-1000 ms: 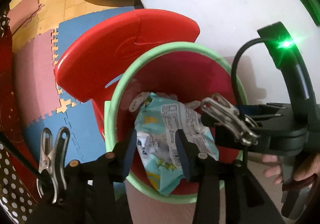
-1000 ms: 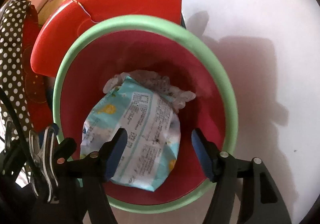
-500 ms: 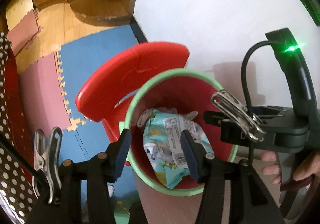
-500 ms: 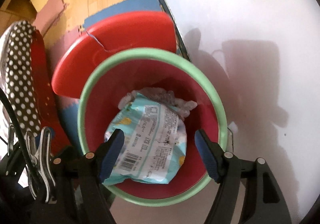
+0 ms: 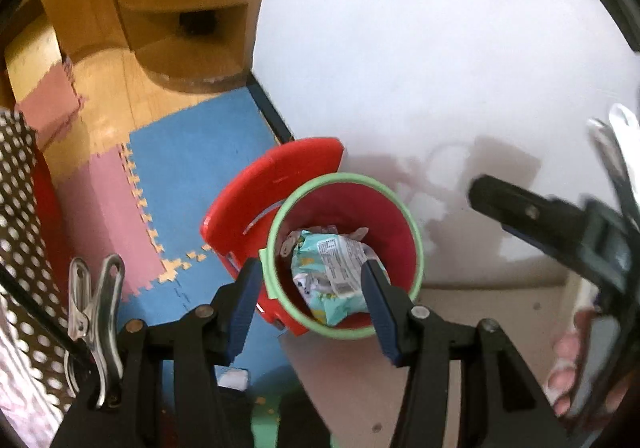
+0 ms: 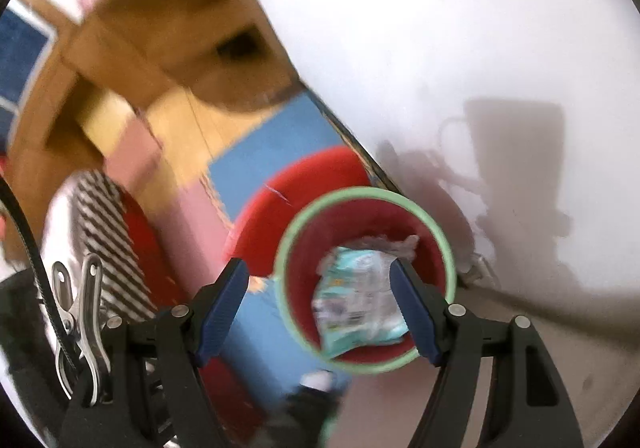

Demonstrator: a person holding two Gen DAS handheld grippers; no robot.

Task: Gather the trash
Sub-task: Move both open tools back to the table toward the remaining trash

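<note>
A red bin with a green rim [image 5: 416, 244] stands on the floor by the white wall, its red lid [image 5: 272, 180] tipped open behind it. A light blue printed wrapper [image 5: 332, 272] lies inside on crumpled clear plastic. My left gripper [image 5: 312, 296] is open and empty, well above the bin. My right gripper [image 6: 320, 296] is open and empty too, high over the same bin [image 6: 450, 248] with the wrapper [image 6: 356, 304] below; this view is blurred. The right gripper's body [image 5: 560, 224] shows at the right of the left wrist view.
Blue and pink foam mats [image 5: 192, 160] cover the floor left of the bin. A wooden cabinet [image 5: 180, 8] stands at the back. A polka-dot fabric [image 5: 24, 248] lies at the left. A white wall [image 5: 440, 48] is on the right.
Both grippers have risen away from the bin, which now looks much smaller. The wrapper stays in the bin. The right gripper has swung out to the right.
</note>
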